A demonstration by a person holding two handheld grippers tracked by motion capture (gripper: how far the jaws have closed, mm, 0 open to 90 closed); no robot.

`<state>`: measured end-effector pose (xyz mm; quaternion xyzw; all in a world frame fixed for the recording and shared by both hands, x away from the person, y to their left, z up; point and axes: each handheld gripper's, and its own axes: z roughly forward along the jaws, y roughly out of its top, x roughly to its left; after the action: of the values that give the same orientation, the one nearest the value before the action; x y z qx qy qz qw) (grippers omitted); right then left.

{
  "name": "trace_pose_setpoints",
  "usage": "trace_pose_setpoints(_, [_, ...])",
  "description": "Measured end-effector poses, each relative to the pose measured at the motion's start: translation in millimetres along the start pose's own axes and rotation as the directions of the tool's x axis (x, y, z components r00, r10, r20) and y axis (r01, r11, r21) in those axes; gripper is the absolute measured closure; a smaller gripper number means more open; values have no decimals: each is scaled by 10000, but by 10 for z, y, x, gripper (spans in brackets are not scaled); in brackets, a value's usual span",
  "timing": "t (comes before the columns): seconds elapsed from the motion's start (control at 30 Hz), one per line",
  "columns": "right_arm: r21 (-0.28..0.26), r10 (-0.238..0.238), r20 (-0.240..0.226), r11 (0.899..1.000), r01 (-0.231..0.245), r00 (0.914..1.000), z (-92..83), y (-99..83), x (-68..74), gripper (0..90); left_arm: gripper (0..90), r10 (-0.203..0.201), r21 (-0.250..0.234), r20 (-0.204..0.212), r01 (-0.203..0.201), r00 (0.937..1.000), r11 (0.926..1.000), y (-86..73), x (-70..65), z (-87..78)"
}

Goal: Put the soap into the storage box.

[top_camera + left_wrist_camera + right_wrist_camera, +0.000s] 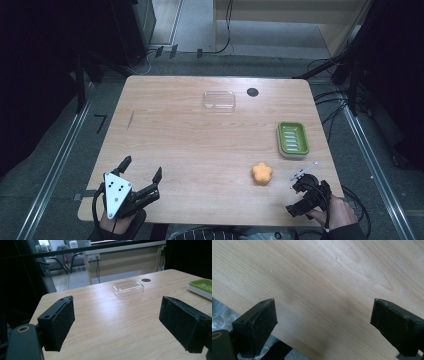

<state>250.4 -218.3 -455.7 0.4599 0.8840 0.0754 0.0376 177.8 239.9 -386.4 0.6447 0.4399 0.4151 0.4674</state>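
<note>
While both grippers are held low at the near edge of the wooden table, nothing is being carried yet, so the work looks to be at its very start. The left gripper is kept at the near left corner with its jaws spread wide and empty, and bare wood is seen between them in the left gripper view. The right gripper is held at the near right corner by a hand, and its jaws are also spread wide with nothing between them; in the right gripper view they are pointed down at plain wood by the table edge. The orange flower-shaped soap is found just to the left of the right gripper, apart from it, and it is the nearest thing. The green soap dish is set a little farther back on the right side. The clear lid is laid near the far edge, beside a small dark hole. It is judged that the soap is to be picked up next, so the right gripper must be turned toward it, lowered around it, and closed softly.
</note>
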Motion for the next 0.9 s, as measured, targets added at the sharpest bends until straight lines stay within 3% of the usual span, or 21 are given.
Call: trace_pose_setpoints(0.9, [-203,-1045,-188,9944,1042,9943,44,122,120,33,137,50,-7,14,-50,10000,10000,0,-3,5])
